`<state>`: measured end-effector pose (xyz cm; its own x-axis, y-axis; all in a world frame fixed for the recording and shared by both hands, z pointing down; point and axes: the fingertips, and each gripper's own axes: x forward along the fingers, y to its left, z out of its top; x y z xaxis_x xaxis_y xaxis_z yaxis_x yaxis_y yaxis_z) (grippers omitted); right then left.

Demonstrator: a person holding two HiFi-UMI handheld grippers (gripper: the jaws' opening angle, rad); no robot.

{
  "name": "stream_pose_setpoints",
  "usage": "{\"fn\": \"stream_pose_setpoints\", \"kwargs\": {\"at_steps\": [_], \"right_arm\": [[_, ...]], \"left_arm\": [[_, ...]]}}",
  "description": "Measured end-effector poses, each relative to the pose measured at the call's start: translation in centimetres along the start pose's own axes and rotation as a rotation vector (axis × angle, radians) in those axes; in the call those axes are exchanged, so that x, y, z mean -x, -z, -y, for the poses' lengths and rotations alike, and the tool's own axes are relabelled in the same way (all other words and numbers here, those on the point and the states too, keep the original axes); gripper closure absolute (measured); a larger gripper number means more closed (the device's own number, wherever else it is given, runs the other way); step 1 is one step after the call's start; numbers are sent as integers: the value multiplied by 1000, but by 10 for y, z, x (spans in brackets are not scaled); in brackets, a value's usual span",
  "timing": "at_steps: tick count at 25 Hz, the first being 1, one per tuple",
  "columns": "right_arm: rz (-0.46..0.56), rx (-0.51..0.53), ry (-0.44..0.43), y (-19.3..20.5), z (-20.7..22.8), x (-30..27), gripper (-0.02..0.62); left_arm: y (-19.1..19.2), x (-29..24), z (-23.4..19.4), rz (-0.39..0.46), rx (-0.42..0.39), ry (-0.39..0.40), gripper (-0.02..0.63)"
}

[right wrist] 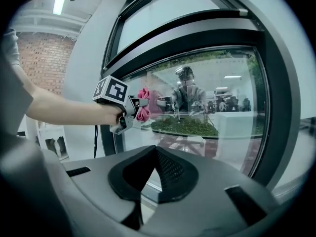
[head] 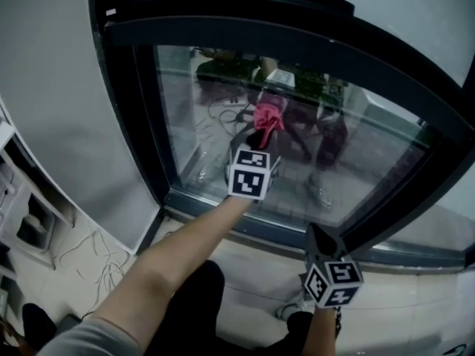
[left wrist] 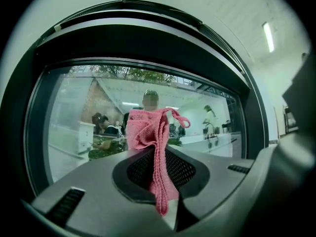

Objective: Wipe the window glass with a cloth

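Pink knitted cloth (left wrist: 147, 128) is pinched between the jaws of the left gripper (left wrist: 161, 177). One strip hangs down through the closed jaws. The rest is bunched above them, with a loop sticking out to the right.

In the head view the cloth (head: 268, 117) sits at the tip of the left gripper (head: 260, 141), in the middle of the window glass (head: 364, 165). It is at the pane, but whether it touches cannot be told. The right gripper view shows the same from the side: the cloth (right wrist: 143, 110) lies between the left gripper (right wrist: 129, 113) and the glass (right wrist: 222, 127).

The person's left forearm (head: 185, 251) is stretched out toward the pane.

The right gripper (right wrist: 156, 161) has its jaws pressed together with nothing between them. In the head view it (head: 318, 237) is low, near the bottom rail of the dark window frame (head: 297, 41), well apart from the cloth.

Loose cables (head: 85, 249) lie on the floor at lower left.
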<state>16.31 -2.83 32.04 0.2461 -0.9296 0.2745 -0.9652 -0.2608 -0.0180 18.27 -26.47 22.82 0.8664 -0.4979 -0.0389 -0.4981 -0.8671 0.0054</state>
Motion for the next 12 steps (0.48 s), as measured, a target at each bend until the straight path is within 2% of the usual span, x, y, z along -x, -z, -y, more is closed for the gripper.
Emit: {"fn": "stream_pose_setpoints", "kwargs": {"at_steps": [12], "right_arm": [[10,-56,62,13,35,24,595]], "left_arm": [[6,-18,91,-15,-32,132,563]]}}
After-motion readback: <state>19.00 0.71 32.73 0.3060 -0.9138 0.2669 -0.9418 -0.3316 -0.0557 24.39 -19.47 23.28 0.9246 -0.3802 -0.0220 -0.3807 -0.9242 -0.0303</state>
